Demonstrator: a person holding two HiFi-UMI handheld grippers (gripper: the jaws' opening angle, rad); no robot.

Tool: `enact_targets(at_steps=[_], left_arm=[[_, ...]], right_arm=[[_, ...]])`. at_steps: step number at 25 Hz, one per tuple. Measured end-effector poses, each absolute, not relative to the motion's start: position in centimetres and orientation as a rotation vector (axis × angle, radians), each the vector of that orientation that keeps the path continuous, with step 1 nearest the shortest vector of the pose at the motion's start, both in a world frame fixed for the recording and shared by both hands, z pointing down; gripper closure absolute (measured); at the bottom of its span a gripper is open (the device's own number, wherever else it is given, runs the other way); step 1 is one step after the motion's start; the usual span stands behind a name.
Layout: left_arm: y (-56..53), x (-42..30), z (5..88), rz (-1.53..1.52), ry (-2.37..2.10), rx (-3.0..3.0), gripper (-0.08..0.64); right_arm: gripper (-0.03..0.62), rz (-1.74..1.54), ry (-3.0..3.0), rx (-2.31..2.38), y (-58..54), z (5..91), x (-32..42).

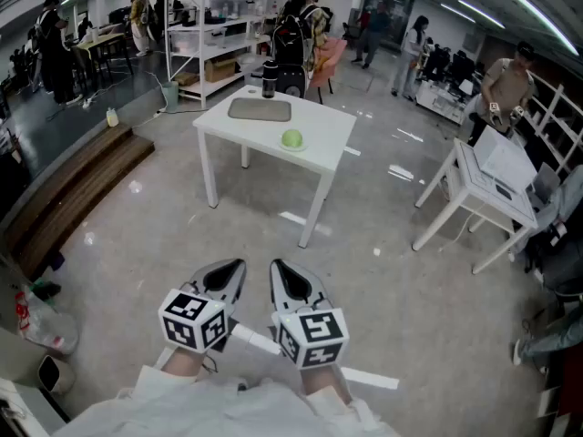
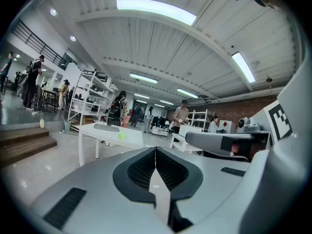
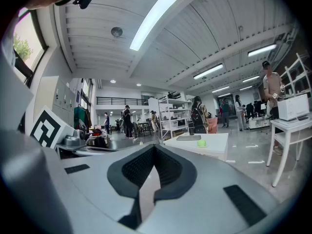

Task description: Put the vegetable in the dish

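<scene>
A round pale-green vegetable (image 1: 291,138) lies on a white table (image 1: 332,130) well ahead of me, near its front edge. A flat grey dish (image 1: 260,109) sits behind it to the left. Both also show small in the left gripper view, the vegetable (image 2: 122,135) and the dish (image 2: 106,127), and in the right gripper view, the vegetable (image 3: 202,143) and the dish (image 3: 188,137). My left gripper (image 1: 239,264) and right gripper (image 1: 275,267) are side by side close to my body, far from the table. Both are shut and hold nothing: left gripper (image 2: 155,149), right gripper (image 3: 154,147).
A black bottle (image 1: 270,78) stands at the table's far edge. A second white table (image 1: 492,194) with papers is to the right, wooden steps (image 1: 73,189) to the left, shelving (image 1: 214,25) behind. Several people stand in the background. Bare grey floor lies between me and the table.
</scene>
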State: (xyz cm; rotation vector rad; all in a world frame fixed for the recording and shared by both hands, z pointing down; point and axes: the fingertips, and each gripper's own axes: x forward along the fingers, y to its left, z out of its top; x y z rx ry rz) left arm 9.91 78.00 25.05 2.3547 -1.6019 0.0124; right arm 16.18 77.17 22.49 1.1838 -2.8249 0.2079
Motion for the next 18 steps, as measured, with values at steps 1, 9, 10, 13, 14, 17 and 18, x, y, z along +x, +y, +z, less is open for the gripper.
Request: enact_targets(at_steps=[1, 9, 10, 13, 14, 17, 18], left_arm=[[77.9, 9.7, 24.9, 0.009, -1.609, 2.354, 0.551], [77.4, 9.9, 24.4, 0.027, -1.625, 2.369, 0.551], [77.3, 10.0, 24.4, 0.027, -1.621, 2.370, 0.551], [76.9, 10.3, 24.7, 0.009, -1.598, 2.371, 0.551], [76.7, 10.6, 24.7, -0.002, -1.590, 2.372, 0.551], [76.1, 11.4, 24.2, -0.022, -1.580, 2.377, 0.551], [75.9, 11.7, 24.1, -0.026, -1.580, 2.378, 0.551]], right_arm=[[0.578, 0.206, -2.828, 1.179, 76.9, 22.4, 16.0], [0.578, 0.244, -2.820, 1.158, 76.8, 23.0, 15.6], [0.578, 0.239, -2.819, 1.161, 76.7, 23.1, 15.7], [0.578, 0.230, -2.820, 1.165, 76.2, 23.4, 16.1], [0.578, 0.231, -2.821, 1.161, 76.1, 23.4, 16.2], [0.578, 0.234, -2.827, 1.165, 75.6, 23.0, 17.0], [0.578, 0.252, -2.841, 1.158, 75.6, 22.8, 17.3]])
